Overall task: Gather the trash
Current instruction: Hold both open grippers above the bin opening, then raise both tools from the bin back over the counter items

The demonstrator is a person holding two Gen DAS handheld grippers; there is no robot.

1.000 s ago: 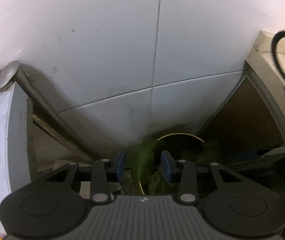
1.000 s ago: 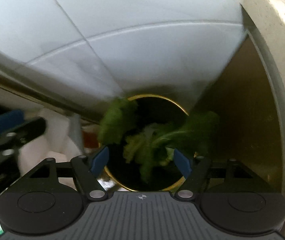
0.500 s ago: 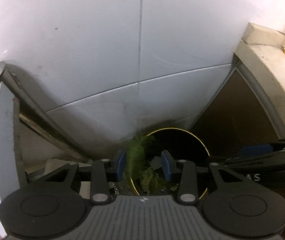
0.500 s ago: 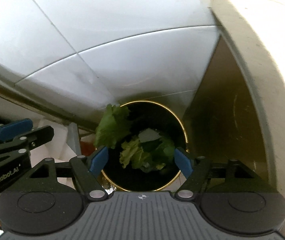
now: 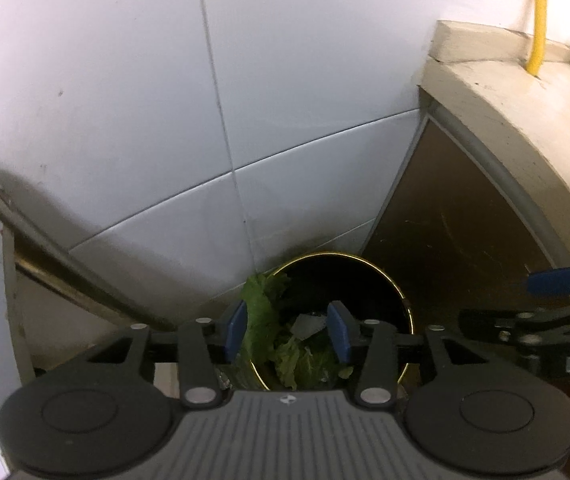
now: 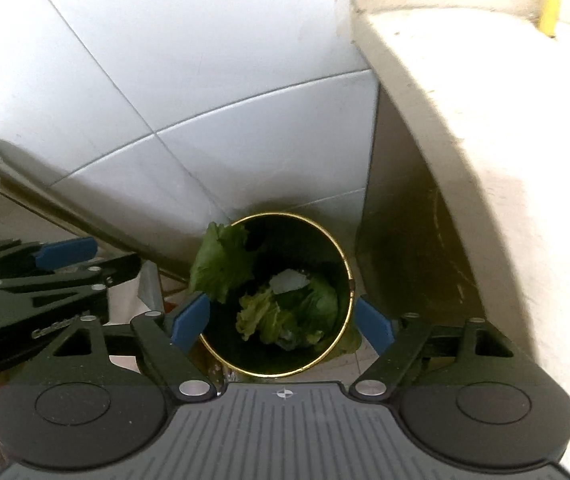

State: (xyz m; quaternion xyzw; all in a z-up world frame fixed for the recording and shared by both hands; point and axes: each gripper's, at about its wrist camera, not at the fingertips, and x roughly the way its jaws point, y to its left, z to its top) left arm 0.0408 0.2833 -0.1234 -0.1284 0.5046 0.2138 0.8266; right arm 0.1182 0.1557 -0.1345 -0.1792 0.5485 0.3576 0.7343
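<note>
Left wrist view: left gripper (image 5: 287,334) above a round black trash bin (image 5: 389,300) with a gold rim, jaws released partway, nothing between the blue pads (image 5: 235,331). Bin sits in the corner where the white tiled wall (image 5: 133,112) meets a brown cabinet panel (image 5: 457,236). Lettuce leaves (image 5: 297,360) lie inside the bin, one big leaf (image 5: 261,312) draped over its left rim, a pale scrap (image 5: 305,325) on top of the greens. Right gripper (image 5: 537,320) pokes in from the right edge. Beige countertop (image 5: 497,92) upper right, yellow pipe (image 5: 539,12) standing on it. Metal bar (image 5: 53,252) slants down on the left.

Right wrist view: right gripper (image 6: 284,320) directly over the bin (image 6: 343,264), jaws wide apart, empty, pads straddling the rim. Lettuce (image 6: 285,312) in the bottom, large leaf (image 6: 221,264) hanging on the left rim, white scrap (image 6: 289,281) on the greens. Left gripper (image 6: 45,276) at left, beside the bin; from here cannot tell its jaw gap.
</note>
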